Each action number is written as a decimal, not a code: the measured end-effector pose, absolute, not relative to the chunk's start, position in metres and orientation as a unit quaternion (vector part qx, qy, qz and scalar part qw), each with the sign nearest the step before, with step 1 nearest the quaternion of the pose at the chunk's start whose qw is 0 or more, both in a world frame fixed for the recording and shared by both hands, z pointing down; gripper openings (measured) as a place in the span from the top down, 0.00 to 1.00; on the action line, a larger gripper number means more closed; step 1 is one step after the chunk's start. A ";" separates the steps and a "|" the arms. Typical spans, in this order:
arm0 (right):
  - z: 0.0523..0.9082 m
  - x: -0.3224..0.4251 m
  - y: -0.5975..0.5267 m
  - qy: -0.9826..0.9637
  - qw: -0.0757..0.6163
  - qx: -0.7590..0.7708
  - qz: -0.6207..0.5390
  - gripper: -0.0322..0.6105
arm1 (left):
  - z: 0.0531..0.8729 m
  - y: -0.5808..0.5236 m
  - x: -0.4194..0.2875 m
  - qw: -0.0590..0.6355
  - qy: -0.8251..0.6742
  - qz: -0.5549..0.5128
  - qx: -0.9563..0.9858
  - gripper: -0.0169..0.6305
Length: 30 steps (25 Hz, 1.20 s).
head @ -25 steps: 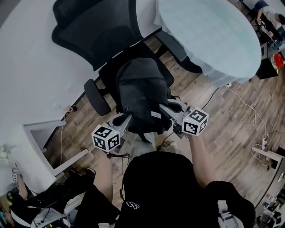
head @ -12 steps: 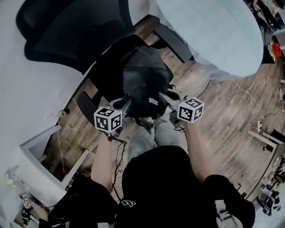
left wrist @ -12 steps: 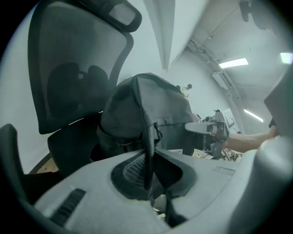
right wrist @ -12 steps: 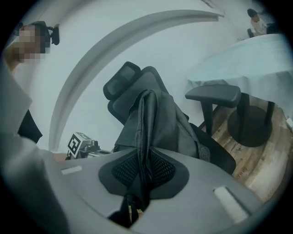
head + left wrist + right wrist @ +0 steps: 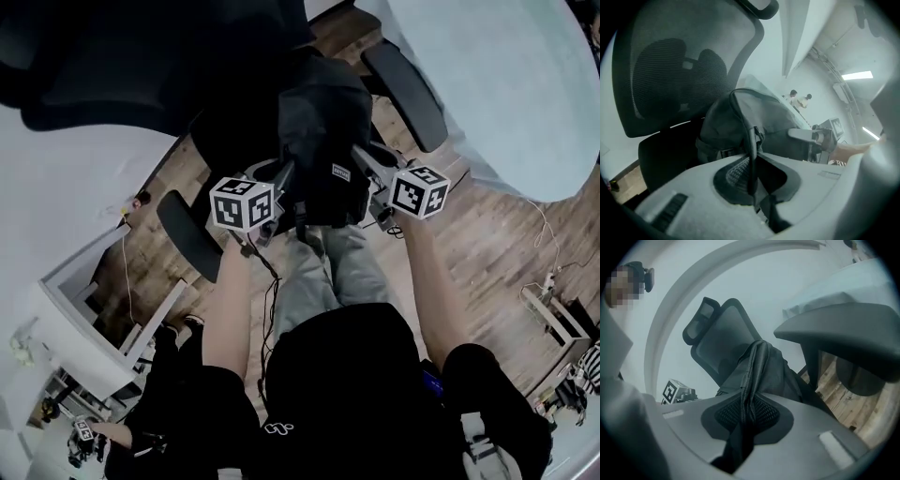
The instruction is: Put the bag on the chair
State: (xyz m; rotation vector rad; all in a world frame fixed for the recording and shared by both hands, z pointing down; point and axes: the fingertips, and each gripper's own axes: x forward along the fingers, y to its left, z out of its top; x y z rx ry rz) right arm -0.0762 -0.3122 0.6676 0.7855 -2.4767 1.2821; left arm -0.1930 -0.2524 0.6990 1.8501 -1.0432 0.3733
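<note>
A black bag (image 5: pixel 323 131) hangs between my two grippers over the seat (image 5: pixel 230 131) of a black mesh office chair (image 5: pixel 103 66), between its armrests. My left gripper (image 5: pixel 284 176) is shut on a thin strap (image 5: pixel 751 154) at the bag's near left side. My right gripper (image 5: pixel 361 159) is shut on a fold of the bag's fabric (image 5: pixel 751 399) at its near right side. In the left gripper view the bag (image 5: pixel 740 119) stands just in front of the backrest (image 5: pixel 679 65). I cannot tell whether it rests on the seat.
A round table with a pale cloth (image 5: pixel 506 84) stands close to the chair's right armrest (image 5: pixel 408 80). The left armrest (image 5: pixel 192 234) is beside my left forearm. A white shelf unit (image 5: pixel 84 300) is at the left. Cables (image 5: pixel 544 225) lie on the wood floor.
Both grippers have carried the bag forward, from the seat's front edge to further in over the seat and nearer the backrest. Both grips look unchanged.
</note>
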 end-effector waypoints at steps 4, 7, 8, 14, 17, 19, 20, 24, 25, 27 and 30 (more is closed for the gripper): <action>0.693 -0.087 -0.347 -0.844 0.154 0.302 0.415 0.84 | 0.725 -0.288 -0.202 0.476 -0.439 0.147 0.748 0.95; 0.714 -0.095 -0.372 -0.839 0.189 0.330 0.388 0.84 | 0.747 -0.312 -0.209 0.485 -0.452 0.146 0.734 0.95; 0.721 -0.097 -0.377 -0.837 0.200 0.337 0.382 0.84 | 0.755 -0.318 -0.210 0.491 -0.455 0.147 0.728 0.95; 0.758 -0.103 -0.398 -0.833 0.250 0.346 0.352 0.84 | 0.791 -0.336 -0.215 0.503 -0.476 0.160 0.704 0.95; 0.776 -0.107 -0.396 -0.825 0.291 0.361 0.323 0.74 | 0.801 -0.338 -0.219 0.506 -0.487 0.173 0.691 0.93; 0.773 -0.108 -0.391 -0.823 0.305 0.369 0.305 0.72 | 0.798 -0.337 -0.223 0.492 -0.500 0.196 0.686 0.87; 0.766 -0.108 -0.388 -0.821 0.307 0.374 0.302 0.72 | 0.790 -0.337 -0.227 0.480 -0.508 0.206 0.685 0.87; 0.720 -0.104 -0.379 -0.816 0.296 0.394 0.301 0.68 | 0.733 -0.336 -0.239 0.437 -0.539 0.198 0.693 0.89; 0.705 -0.105 -0.379 -0.818 0.282 0.399 0.303 0.69 | 0.715 -0.338 -0.241 0.424 -0.540 0.197 0.700 0.90; 0.668 -0.110 -0.391 -0.828 0.242 0.405 0.303 0.71 | 0.675 -0.353 -0.245 0.387 -0.548 0.191 0.716 0.93; 0.605 -0.115 -0.417 -0.848 0.185 0.406 0.287 0.79 | 0.603 -0.378 -0.250 0.346 -0.587 0.127 0.721 0.97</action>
